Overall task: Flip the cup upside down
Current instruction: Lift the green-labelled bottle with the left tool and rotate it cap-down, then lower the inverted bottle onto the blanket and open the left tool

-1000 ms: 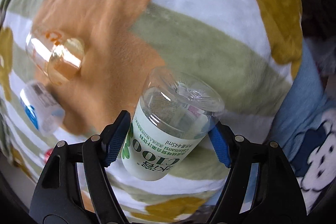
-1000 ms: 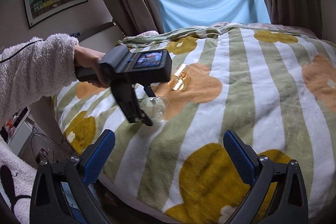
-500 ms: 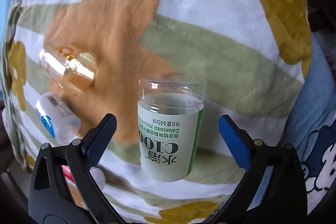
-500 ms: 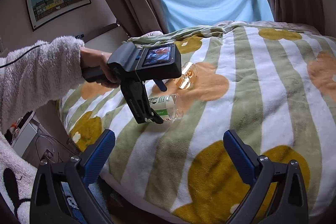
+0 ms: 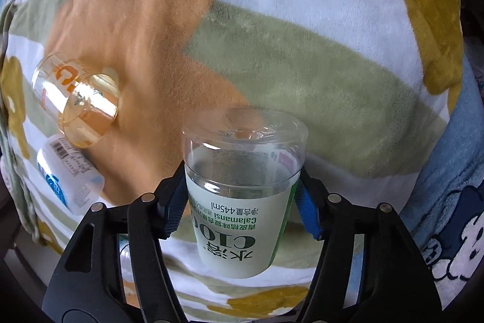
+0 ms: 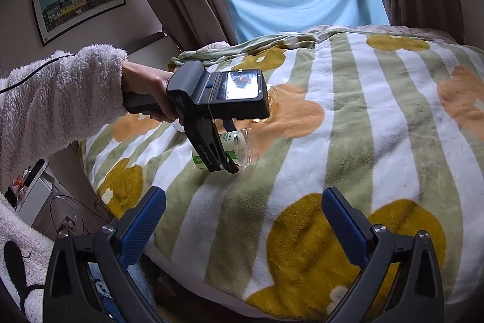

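A clear plastic cup [image 5: 242, 196] with a white and green label sits between the blue pads of my left gripper [image 5: 242, 205], which is shut on it. The label text reads upside down and the cup's closed base points away from the camera. In the right wrist view the same cup [image 6: 239, 146] lies on its side at the striped blanket [image 6: 348, 126], held by the left gripper [image 6: 222, 158]. My right gripper [image 6: 242, 226] is open and empty, above the bed's near edge.
An amber clear cup [image 5: 78, 99] lies on its side to the left, with a white and blue bottle [image 5: 66, 174] beside it. The bed's edge and floor clutter [image 6: 60, 211] are at lower left. Curtains and a window are behind.
Half a second ago my left gripper was open around the cup; now its jaws have closed on it. The right gripper has stayed open and nearly still.
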### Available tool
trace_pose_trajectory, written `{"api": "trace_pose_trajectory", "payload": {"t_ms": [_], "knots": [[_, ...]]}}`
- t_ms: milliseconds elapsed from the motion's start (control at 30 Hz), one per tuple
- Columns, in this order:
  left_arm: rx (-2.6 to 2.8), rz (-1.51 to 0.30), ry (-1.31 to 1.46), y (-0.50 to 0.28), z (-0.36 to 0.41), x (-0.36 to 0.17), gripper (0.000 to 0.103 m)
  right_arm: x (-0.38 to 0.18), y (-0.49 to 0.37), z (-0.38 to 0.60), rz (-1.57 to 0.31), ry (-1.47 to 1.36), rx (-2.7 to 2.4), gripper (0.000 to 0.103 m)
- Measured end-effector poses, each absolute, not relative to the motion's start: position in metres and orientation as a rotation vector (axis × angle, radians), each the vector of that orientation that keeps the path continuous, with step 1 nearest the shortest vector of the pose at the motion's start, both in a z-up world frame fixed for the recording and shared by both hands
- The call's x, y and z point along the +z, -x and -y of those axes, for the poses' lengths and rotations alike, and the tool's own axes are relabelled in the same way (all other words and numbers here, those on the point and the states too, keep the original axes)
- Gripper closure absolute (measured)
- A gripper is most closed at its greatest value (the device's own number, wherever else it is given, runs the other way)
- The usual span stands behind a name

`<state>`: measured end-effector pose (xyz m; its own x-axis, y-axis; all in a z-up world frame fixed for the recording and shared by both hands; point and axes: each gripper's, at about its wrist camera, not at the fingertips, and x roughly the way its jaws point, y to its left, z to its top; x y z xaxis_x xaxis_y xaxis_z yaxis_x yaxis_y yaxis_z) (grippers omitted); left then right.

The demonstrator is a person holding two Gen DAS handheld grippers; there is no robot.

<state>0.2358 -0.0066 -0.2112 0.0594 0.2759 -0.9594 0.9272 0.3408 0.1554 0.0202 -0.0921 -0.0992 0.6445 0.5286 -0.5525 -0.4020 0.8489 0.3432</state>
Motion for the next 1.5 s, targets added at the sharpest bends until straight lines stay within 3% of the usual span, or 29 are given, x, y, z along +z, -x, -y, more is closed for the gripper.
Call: {"api": "trace_pose_trajectory", "payload": {"t_ms": [233, 400, 500, 667, 1167, 1500], "knots": [[-0.764, -1.340, -0.996, -0.234, -0.003, -0.168, 0.043, -0.097, -0.018, 0.090, -0.676, -0.174, 0.520, 0.000], [-0.823, -1.051, -0.487, -0.231, -0.032, -0.116, 0.043, -0.095, -0.020, 0.084, -0.655, -0.175, 0.468, 0.000], [-0.763, -0.845, -0.311, -0.212, -0.043, -0.114, 0.043, -0.099, -0.024, 0.079, -0.661, -0.204, 0.432, 0.000], [-0.628, -0.688, -0.129, -0.203, -0.067, -0.136, 0.043, -0.106, -0.017, 0.064, -0.669, -0.197, 0.392, 0.000], [-0.461, -0.615, -0.047, -0.198, -0.113, -0.176, 0.043, -0.113, -0.009, 0.047, -0.685, -0.203, 0.405, 0.000], [-0.473, -0.715, -0.088, -0.193, -0.116, -0.174, 0.043, -0.118, -0.012, 0.041, -0.693, -0.184, 0.413, 0.000]]}}
